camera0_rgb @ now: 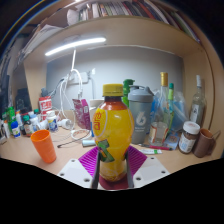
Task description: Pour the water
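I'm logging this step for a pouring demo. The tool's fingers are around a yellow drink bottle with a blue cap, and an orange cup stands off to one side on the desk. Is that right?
Not quite: the cap is orange, not blue, as the gripper view shows. The rest holds: the tool has its fingers around the yellow drink bottle, and the orange cup stands off to one side on the desk.

The light wooden table (62,160) is crowded: an orange cup (44,146) stands near its front, a grey shaker bottle (141,117) and a brown-lidded jar (189,137) further along, small bottles (22,124) clustered toward the wall.
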The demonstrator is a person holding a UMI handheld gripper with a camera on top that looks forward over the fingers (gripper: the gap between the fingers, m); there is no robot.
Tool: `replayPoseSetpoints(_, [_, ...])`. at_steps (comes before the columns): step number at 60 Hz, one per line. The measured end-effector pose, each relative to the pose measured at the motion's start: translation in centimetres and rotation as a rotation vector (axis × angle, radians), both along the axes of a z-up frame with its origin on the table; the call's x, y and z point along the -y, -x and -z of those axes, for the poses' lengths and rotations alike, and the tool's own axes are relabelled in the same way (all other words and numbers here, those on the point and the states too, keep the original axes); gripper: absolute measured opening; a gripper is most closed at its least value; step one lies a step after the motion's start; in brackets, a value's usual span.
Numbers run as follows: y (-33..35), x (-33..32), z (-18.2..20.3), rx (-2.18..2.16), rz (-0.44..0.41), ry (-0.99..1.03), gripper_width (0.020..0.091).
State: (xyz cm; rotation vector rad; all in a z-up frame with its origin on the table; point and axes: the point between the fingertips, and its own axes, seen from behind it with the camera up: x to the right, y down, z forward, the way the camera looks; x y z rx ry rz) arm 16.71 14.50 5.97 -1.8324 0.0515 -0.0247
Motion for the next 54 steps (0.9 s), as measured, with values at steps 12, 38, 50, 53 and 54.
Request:
replayPoseSetpoints(12, [0.2, 1.8, 0.4, -0.021, -0.020, 0.132, 0.0791])
replayPoseSetpoints(38, [2.9, 17.9, -8.4, -0.091, 0.092, 0.199, 0.0843])
replayPoseSetpoints(50, [5.7, 26.1, -12.6, -0.133, 0.050, 0.175, 0.0840])
replayPoseSetpoints(53, [5.6, 27.8, -13.0, -0.129, 0.040, 0.185, 0.0840])
replayPoseSetpoints(54, [5.7, 28.4, -13.1, -0.130, 0.035, 0.186, 0.0841])
